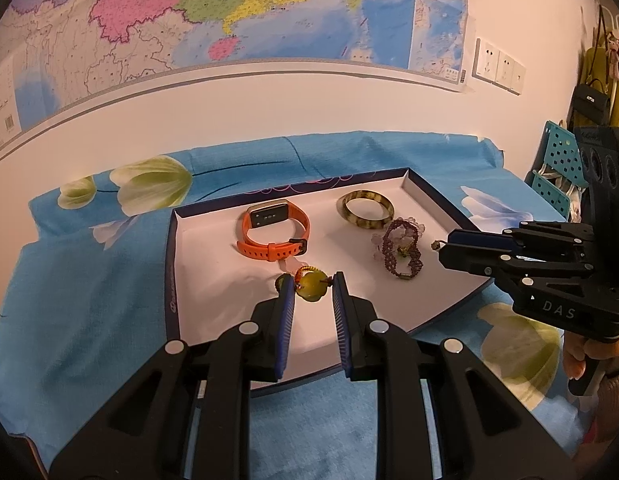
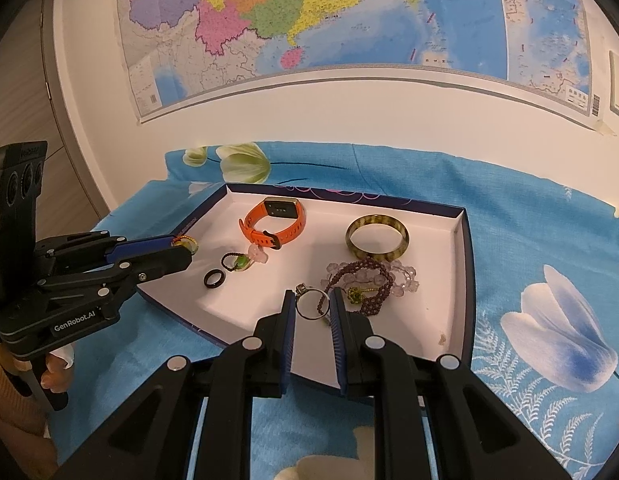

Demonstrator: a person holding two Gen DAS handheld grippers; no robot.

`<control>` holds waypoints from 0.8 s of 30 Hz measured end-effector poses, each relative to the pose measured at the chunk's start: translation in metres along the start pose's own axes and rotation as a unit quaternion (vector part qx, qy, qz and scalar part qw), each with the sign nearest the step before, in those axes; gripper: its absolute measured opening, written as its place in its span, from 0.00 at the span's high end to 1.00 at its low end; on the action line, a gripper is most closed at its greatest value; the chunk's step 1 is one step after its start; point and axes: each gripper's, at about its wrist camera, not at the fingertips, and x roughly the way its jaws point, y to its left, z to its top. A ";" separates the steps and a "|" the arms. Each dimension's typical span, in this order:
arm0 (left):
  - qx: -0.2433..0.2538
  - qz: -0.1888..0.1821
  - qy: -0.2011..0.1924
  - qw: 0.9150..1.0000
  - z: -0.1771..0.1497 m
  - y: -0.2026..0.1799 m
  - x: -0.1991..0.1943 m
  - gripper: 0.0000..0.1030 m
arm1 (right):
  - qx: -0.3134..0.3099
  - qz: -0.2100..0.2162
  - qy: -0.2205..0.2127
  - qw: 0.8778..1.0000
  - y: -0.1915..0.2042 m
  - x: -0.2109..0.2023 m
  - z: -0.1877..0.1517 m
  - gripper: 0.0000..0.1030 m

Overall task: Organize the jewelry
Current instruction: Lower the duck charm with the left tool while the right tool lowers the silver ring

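A shallow white tray [image 1: 197, 264] [image 2: 429, 320] with a dark blue rim lies on the blue flowered cloth. In it are an orange watch [image 1: 275, 232] [image 2: 275, 222], a brown-and-yellow bangle [image 1: 367, 208] [image 2: 377, 238] and a purple bead bracelet [image 1: 401, 250] [image 2: 369, 284]. My left gripper [image 1: 311, 286] [image 2: 185, 246] is shut on a yellow-green jade pendant [image 1: 309, 286] with an orange cord, above the tray's left part. My right gripper [image 2: 312, 302] [image 1: 439, 246] is shut on a silver ring [image 2: 309, 304] over the tray's front. A black ring [image 2: 212, 279] and a green pendant [image 2: 238, 262] lie near the watch.
A large map [image 2: 349, 12] hangs on the white wall behind. Wall sockets [image 1: 499, 66] are at the right. A teal pegboard rack [image 1: 557, 176] and hanging bags [image 1: 593, 96] stand past the table's right end. A person's hand holds each gripper handle.
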 end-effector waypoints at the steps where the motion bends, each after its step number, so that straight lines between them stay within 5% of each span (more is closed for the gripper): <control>1: 0.000 0.001 0.000 1.000 0.000 0.000 0.001 0.81 | 0.000 0.000 0.000 1.000 0.000 0.000 0.000 0.85; 24: -0.001 0.013 0.008 1.000 0.002 0.003 0.012 0.81 | 0.007 -0.004 0.013 1.000 -0.004 0.014 0.000 0.85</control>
